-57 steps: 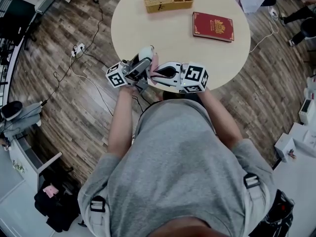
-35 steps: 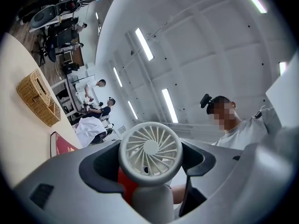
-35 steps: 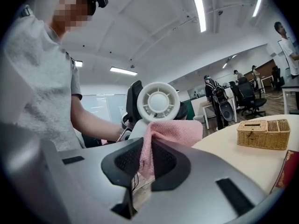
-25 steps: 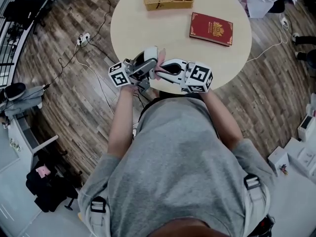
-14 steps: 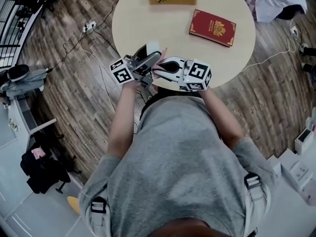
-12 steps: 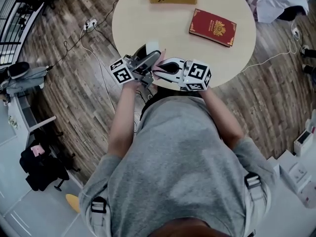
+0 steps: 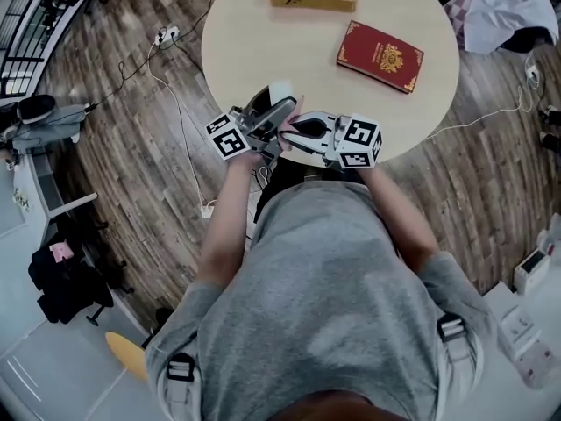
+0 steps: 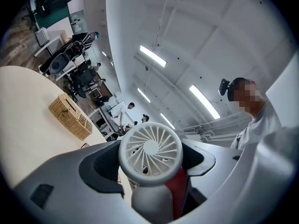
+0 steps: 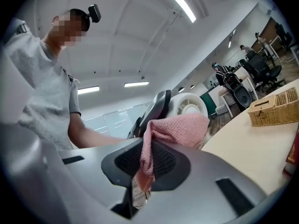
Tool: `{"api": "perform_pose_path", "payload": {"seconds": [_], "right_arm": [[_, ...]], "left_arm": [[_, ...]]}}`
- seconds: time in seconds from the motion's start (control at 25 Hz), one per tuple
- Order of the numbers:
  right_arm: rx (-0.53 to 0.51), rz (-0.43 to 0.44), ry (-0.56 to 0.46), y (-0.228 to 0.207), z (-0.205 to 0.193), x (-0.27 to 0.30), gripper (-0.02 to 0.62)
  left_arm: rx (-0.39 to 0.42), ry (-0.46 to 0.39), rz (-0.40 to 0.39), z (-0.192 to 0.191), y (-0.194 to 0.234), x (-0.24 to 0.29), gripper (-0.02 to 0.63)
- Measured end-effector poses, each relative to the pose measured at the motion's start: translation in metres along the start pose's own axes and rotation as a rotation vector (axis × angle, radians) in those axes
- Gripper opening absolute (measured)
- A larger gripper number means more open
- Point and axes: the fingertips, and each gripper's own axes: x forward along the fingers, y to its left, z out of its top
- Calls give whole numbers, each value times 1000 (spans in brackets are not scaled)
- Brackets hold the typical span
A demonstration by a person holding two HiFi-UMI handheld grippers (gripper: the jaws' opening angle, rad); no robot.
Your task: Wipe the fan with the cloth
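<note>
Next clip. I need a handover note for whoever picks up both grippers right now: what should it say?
Left gripper: shut on the small white fan, held over the table's near edge.
Right gripper: shut on the pink cloth, its free end beside the fan; contact unclear.
Done: both things in hand, close together.
Left: wiping the fan; how much is already wiped does not show.
</note>
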Motion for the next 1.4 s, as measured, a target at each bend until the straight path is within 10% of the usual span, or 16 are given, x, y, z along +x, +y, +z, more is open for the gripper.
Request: {"api": "perform_pose_path", "payload": {"seconds": [0.6,1.4], "right_arm": [[34,-23,49,-17,-2,-9,38],[25,14,-3,-19,11,-34,41]], "left_arm": [[30,-28,85,-8,16,12,383],[-136,-109,-193,4,-14,3,383]]}}
